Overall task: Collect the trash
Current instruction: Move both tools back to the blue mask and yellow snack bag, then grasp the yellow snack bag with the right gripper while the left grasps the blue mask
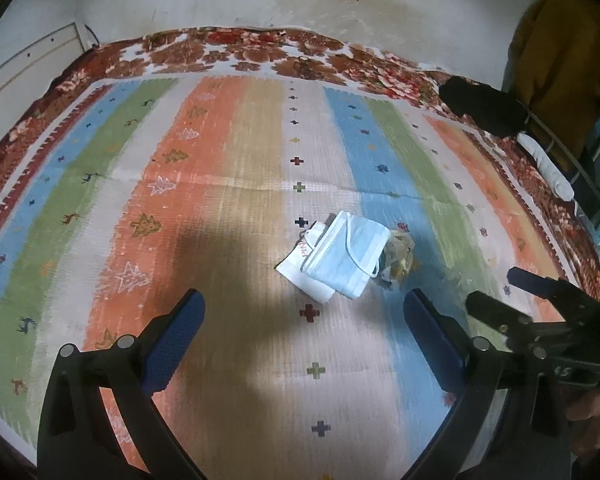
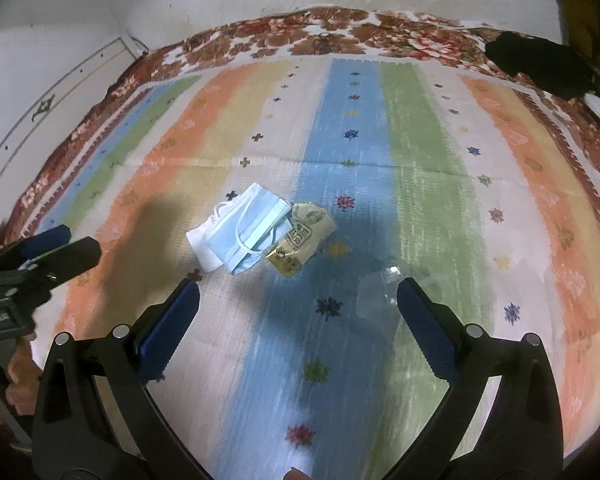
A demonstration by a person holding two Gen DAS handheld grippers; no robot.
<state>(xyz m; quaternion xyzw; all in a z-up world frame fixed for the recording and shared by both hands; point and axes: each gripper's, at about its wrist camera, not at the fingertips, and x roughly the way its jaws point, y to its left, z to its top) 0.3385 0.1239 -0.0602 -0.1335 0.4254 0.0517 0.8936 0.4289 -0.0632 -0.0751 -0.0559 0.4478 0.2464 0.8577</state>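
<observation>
A light blue face mask [image 1: 350, 258] [image 2: 254, 226] lies on a striped mat, on top of a white folded paper [image 1: 300, 268] [image 2: 204, 244]. A yellow crumpled wrapper [image 1: 400, 254] [image 2: 302, 238] lies right beside it. A clear plastic piece [image 2: 376, 294] lies on the mat near my right gripper's right finger. My left gripper [image 1: 304, 314] is open and empty, just short of the mask. My right gripper [image 2: 298, 302] is open and empty, a little short of the wrapper. Each gripper shows at the edge of the other's view.
The striped mat [image 1: 220, 200] [image 2: 420, 140] lies on a red floral blanket [image 1: 260, 52] [image 2: 340, 32] against a stained white wall. A black object [image 1: 484, 108] [image 2: 540, 64] sits at the far right edge. A yellow cloth [image 1: 560, 48] hangs at right.
</observation>
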